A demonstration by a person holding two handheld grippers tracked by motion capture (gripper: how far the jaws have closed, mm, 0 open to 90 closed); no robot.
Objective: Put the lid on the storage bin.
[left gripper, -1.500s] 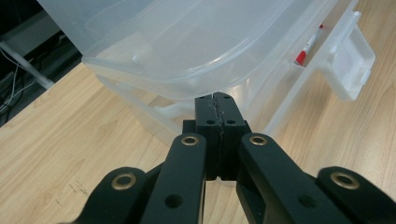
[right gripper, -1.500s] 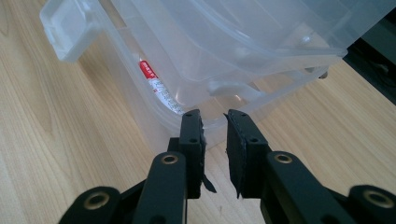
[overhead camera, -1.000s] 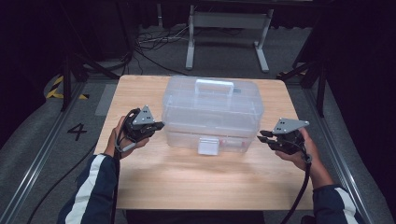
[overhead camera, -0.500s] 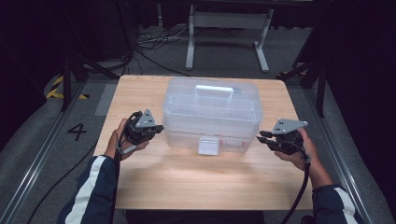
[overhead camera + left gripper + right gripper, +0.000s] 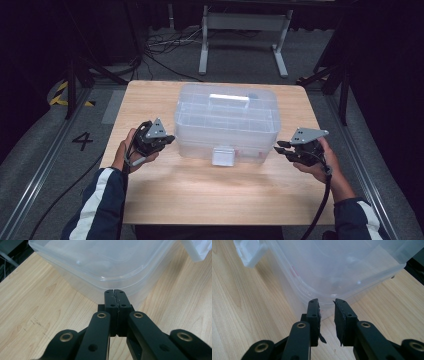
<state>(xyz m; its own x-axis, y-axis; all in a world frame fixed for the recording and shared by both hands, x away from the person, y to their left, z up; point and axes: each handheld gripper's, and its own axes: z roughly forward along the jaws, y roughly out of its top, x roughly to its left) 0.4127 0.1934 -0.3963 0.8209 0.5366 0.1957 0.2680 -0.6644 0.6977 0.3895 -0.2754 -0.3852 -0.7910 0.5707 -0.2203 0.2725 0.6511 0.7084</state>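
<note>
At the middle of the pale wooden bench [image 5: 165, 200] stands a large clear plastic storage box [image 5: 226, 122], rectangular with rounded corners, its translucent lid on and a white carrying handle [image 5: 229, 98] lying flat along the lid's far part. A frosted front latch [image 5: 223, 156] hangs at the middle of the near wall; it seems to stand out from the wall rather than lie snapped flat, though I cannot say for sure whether it is fastened. Inside, faint divider lines show through the lid, and I cannot make out any contents.

The left gripper [image 5: 167, 140] sits at the box's near left corner, its black fingers [image 5: 115, 305] pressed together with nothing between them, their tips right at the lid's rim, touching it or nearly so. The right gripper [image 5: 279, 150] waits at the near right corner; its fingers [image 5: 313, 312] stand a little apart, empty, the gap aimed at the rim just ahead without reaching it.

As a judgement, the work is at its beginning: both hands are placed at the corners, but no grip is taken, and the lid is in place. Freeing the lid or lifting the box remains.

No brand or label can be read on the box; a small reddish mark on its right wall is too blurred. On the grey floor left of the bench a painted numeral "4" [image 5: 83, 140] is legible.
</note>
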